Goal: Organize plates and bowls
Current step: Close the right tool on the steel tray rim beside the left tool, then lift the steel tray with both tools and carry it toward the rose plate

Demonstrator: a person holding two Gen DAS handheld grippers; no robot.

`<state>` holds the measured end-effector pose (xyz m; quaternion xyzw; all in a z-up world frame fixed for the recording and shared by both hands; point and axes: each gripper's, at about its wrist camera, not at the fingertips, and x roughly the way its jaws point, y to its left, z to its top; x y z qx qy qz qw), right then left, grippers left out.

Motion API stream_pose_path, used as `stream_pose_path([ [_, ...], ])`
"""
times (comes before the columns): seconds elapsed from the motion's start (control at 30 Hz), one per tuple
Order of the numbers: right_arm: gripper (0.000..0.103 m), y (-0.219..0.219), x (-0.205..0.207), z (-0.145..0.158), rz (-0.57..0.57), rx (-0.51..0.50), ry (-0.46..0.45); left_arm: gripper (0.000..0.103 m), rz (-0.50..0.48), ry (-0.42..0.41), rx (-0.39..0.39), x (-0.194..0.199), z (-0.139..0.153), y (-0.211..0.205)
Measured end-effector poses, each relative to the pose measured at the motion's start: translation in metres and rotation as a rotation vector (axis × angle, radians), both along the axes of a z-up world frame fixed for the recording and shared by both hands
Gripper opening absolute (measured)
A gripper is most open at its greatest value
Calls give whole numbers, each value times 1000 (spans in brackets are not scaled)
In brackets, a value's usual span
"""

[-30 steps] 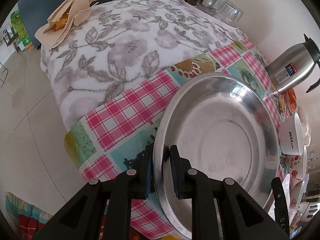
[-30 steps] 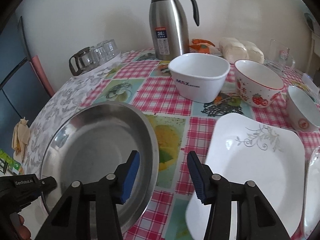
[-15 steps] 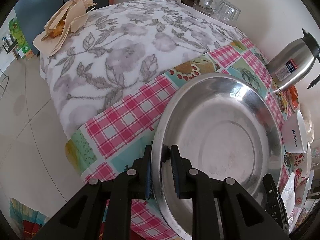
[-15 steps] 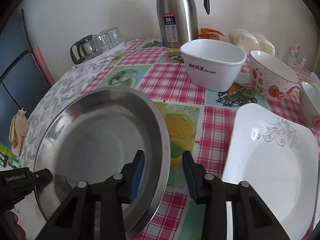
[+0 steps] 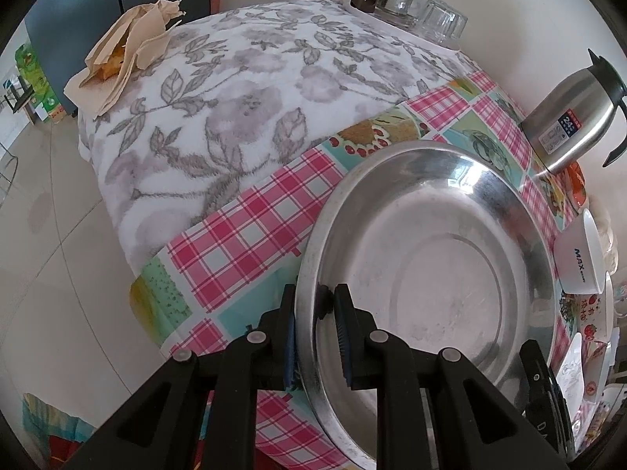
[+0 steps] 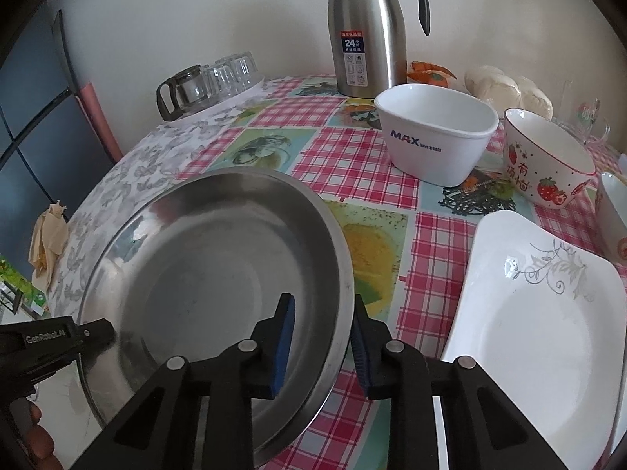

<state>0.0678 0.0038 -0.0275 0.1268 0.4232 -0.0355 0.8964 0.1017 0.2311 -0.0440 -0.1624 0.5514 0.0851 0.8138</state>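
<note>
A large steel plate [image 5: 431,274] lies at the near left of the checked table; it also shows in the right wrist view [image 6: 203,274]. My left gripper [image 5: 313,305] is shut on its left rim. My right gripper [image 6: 321,325] straddles the plate's right rim, one pad inside and one outside, with small gaps still showing. A white square plate [image 6: 529,333] lies to the right. A white MAX bowl [image 6: 435,137], a strawberry bowl [image 6: 544,164] and another bowl [image 6: 611,215] stand behind.
A steel thermos jug [image 6: 364,35] stands at the back. A glass pot and cups [image 6: 207,82] sit on a tray at the back left. Crumpled paper [image 5: 125,51] lies on the floral cloth [image 5: 235,98]. The table's edge drops off to the left.
My right gripper moved left onto the steel plate's right rim and its jaws narrowed around it. The left gripper stayed shut on the left rim.
</note>
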Motion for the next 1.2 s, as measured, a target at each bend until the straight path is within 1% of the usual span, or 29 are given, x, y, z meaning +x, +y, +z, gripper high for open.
stream_pose_path([
  [0.07,28,-1,-1,-1,6,4,0,20,0,-1,2,0,0,0],
  [0.1,23,-1,0,-3,9,0,8,20,0,-1,5,0,0,-1],
  [0.13,20,0,1,-8,13,-9,36,20,-2,-2,5,0,0,-1],
  [0.23,20,7,0,-8,28,-62,35,20,-10,-2,25,0,0,-3],
  [0.37,18,4,-2,-7,31,-40,37,20,-11,-5,21,-1,1,-1],
  [0.5,18,4,-5,1,39,-56,22,20,-18,-16,25,-4,4,-4],
  [0.77,20,-4,-20,26,50,-79,-42,20,-37,-38,18,-14,14,-15],
  [1.07,21,-25,-39,44,30,-101,-84,20,-94,-81,31,-24,30,-44],
  [1.2,21,-37,-50,55,21,-115,-114,20,-121,-112,36,-30,40,-59],
])
